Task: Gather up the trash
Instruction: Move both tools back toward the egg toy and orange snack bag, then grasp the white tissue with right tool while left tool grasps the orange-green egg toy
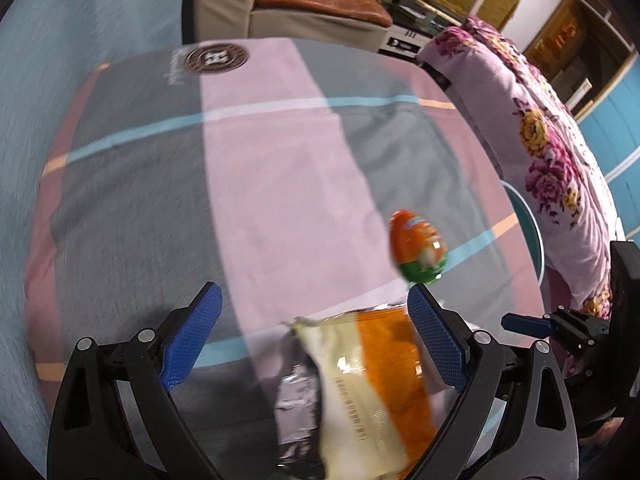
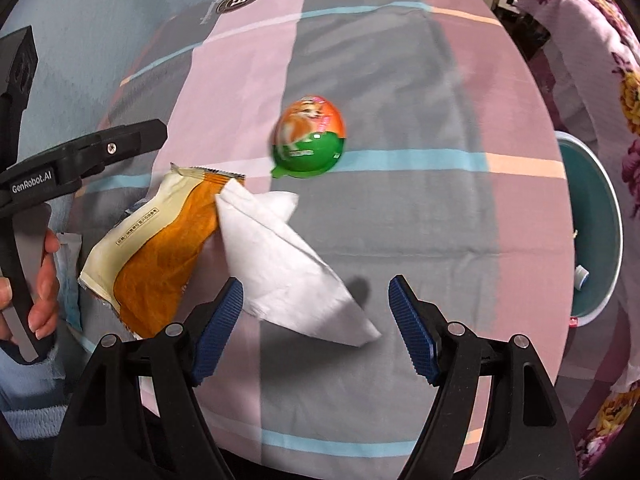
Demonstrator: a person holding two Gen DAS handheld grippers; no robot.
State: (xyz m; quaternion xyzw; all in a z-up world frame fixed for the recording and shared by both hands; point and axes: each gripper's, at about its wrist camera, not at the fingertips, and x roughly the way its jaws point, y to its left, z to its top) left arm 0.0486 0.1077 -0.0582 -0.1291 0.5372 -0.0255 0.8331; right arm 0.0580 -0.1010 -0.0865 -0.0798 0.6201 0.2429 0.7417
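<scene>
The tabletop (image 2: 400, 240), draped in a pink, grey and blue striped cloth, filled both views. Off its right edge sat a teal bin (image 2: 596, 232), tucked against a floral blanket (image 1: 560, 152). Out on the cloth, a white tissue (image 2: 288, 264) lay crumpled, its upper corner touching an orange-and-cream snack wrapper (image 2: 160, 256). Just beyond them rested an orange-and-green plastic egg (image 2: 310, 136), near a blue stripe. The left gripper (image 1: 316, 344) hung right over the wrapper (image 1: 376, 392), jaws spread wide apart with the packet showing between them, nothing clamped. The right gripper (image 2: 316, 328) hovered low over the tissue, jaws likewise wide apart, the left blue pad (image 2: 218, 328) overlapping the tissue's near edge in the view; whether they touched could not be told.
</scene>
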